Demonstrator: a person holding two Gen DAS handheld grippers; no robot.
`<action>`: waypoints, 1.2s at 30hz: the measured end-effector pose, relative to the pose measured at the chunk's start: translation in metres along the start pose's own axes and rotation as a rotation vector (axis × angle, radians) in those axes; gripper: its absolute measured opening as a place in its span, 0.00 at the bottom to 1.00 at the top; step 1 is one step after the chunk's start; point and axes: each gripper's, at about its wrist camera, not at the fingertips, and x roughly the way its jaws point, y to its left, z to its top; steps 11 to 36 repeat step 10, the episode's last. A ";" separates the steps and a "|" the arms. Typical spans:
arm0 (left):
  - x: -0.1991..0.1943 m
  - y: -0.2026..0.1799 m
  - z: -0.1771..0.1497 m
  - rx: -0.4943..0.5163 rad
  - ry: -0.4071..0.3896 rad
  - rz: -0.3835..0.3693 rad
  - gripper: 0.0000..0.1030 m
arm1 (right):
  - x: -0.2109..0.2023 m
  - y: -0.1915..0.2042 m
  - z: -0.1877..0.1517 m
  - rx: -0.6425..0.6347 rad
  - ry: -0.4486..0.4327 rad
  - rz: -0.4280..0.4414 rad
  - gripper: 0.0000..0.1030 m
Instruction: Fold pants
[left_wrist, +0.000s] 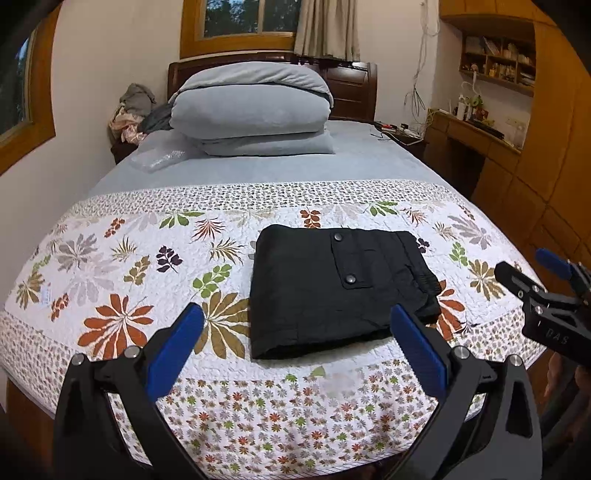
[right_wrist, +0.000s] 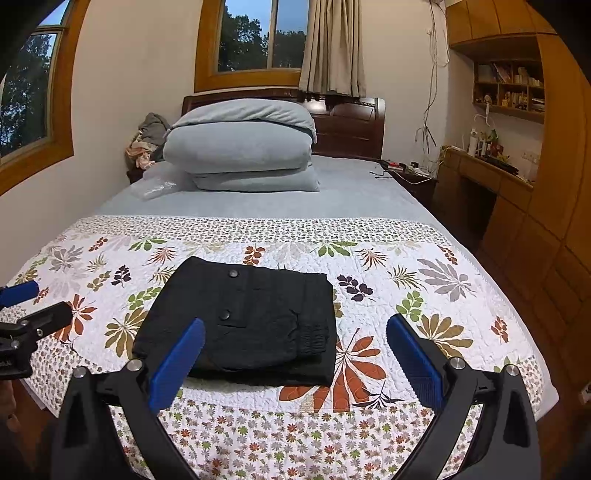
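Black pants (left_wrist: 332, 288) lie folded into a compact rectangle on the floral quilt (left_wrist: 122, 280), a pocket flap with two snaps facing up. In the right wrist view the pants (right_wrist: 251, 321) sit left of centre, elastic waistband toward the near right. My left gripper (left_wrist: 297, 321) hovers open above the near edge of the pants, nothing between its blue pads. My right gripper (right_wrist: 295, 334) is open too, held back over the quilt's near edge, empty. Each gripper shows at the side of the other's view: the right gripper (left_wrist: 546, 284) and the left gripper (right_wrist: 22, 306).
Stacked grey-blue bedding (left_wrist: 255, 107) rests at the headboard, a clear plastic bag (left_wrist: 157, 158) beside it. A pile of clothes (left_wrist: 133, 110) sits far left. A wooden desk (left_wrist: 476, 133) and cabinets line the right wall. The quilt (right_wrist: 424, 280) spreads wide around the pants.
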 end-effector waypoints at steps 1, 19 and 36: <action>0.000 -0.001 0.000 -0.001 -0.001 -0.005 0.98 | 0.000 0.000 0.000 0.000 -0.001 -0.001 0.97; 0.003 0.003 0.001 -0.050 0.022 -0.033 0.98 | 0.001 -0.002 -0.001 0.001 0.001 -0.004 0.97; 0.003 0.003 0.001 -0.050 0.022 -0.033 0.98 | 0.001 -0.002 -0.001 0.001 0.001 -0.004 0.97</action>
